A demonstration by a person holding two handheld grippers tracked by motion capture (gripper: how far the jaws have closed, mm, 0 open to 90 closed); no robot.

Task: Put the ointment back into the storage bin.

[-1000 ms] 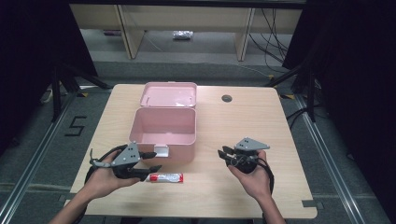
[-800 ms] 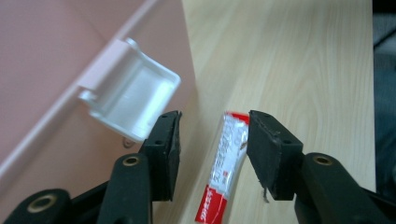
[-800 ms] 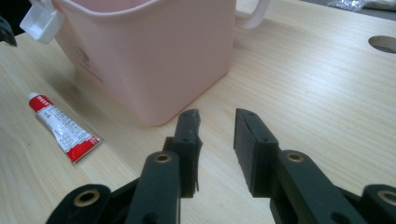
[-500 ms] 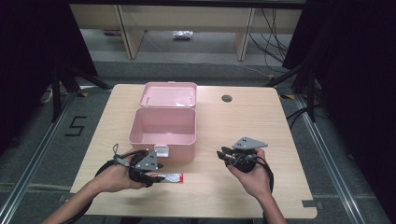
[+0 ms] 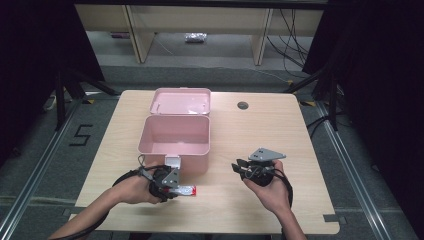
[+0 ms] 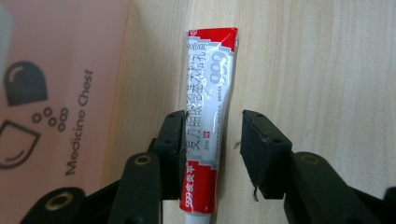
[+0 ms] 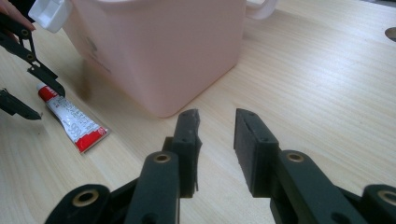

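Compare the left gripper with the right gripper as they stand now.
The left gripper straddles the ointment tube, its jaws just closing with a gap on one side; the right gripper has nothing between its jaws. The left is low over the table; the right is raised. Both are open.

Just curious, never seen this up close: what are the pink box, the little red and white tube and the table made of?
The pink box looks like moulded plastic: smooth, one even colour, faint sheen. The tube seems soft foil or laminate: glossy, creased, flat crimped end. The table shows pale wood grain, matte; solid wood or veneer, I can't tell.
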